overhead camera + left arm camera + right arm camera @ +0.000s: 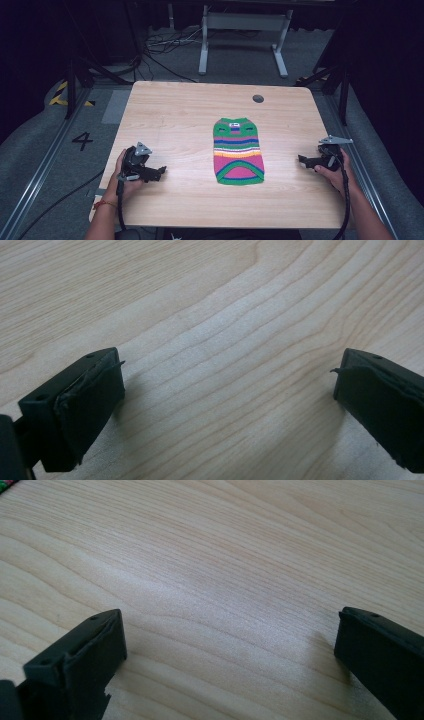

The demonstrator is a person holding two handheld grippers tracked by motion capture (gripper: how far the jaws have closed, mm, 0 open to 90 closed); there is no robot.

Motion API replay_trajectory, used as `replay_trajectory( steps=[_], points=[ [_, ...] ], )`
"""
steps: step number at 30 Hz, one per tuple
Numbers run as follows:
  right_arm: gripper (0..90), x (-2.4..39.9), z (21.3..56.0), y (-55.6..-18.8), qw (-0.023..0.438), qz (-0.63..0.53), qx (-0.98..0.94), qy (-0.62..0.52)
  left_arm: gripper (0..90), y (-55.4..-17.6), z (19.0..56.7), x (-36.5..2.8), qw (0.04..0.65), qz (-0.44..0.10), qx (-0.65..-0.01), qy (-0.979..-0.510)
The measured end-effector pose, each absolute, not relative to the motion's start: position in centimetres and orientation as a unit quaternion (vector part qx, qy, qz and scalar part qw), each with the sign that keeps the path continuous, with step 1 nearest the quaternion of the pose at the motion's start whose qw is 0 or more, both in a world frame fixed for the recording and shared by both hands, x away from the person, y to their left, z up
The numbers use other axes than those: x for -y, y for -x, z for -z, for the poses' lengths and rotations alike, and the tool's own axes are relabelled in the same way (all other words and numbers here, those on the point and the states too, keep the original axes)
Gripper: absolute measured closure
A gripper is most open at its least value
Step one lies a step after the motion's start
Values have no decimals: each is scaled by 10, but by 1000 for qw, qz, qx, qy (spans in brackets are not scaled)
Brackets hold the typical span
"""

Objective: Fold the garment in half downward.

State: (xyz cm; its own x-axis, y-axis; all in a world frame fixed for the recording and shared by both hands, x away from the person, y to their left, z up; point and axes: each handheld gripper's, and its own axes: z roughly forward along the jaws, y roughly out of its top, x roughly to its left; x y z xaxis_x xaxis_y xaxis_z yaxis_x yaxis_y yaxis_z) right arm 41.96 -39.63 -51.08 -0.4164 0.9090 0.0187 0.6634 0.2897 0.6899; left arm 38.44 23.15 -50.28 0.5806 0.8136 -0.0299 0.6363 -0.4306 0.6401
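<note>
A small knitted garment (pixel 238 151) with green, pink, blue and yellow stripes lies flat in the middle of the wooden table (pixel 175 115). My left gripper (pixel 159 172) rests on the table near the front left, well left of the garment, and it is open. In the left gripper view its jaws stand wide apart over bare wood (pixel 225 365). My right gripper (pixel 303 160) rests near the right edge, right of the garment, open too. Bare wood (pixel 225 595) lies between its jaws, and a sliver of the garment (pixel 6 484) shows at the top left corner.
A round grey cable hole (pixel 258 98) sits near the table's far edge. Beyond the table stand a white frame (pixel 245 30) and cables (pixel 165 47) on the grey floor. A "4" (pixel 82 141) is marked on the floor at the left.
</note>
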Motion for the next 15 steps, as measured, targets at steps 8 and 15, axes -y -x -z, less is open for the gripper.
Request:
replay_trajectory(
  steps=[8,15],
  points=[
    [5,396,511,-418,197,-315,-774,-513,5,-380,502,-236,309,-145,-428,-837],
    [7,396,511,-418,197,-315,-774,-512,3,-380,503,-232,307,-146,-443,-829]
  ],
)
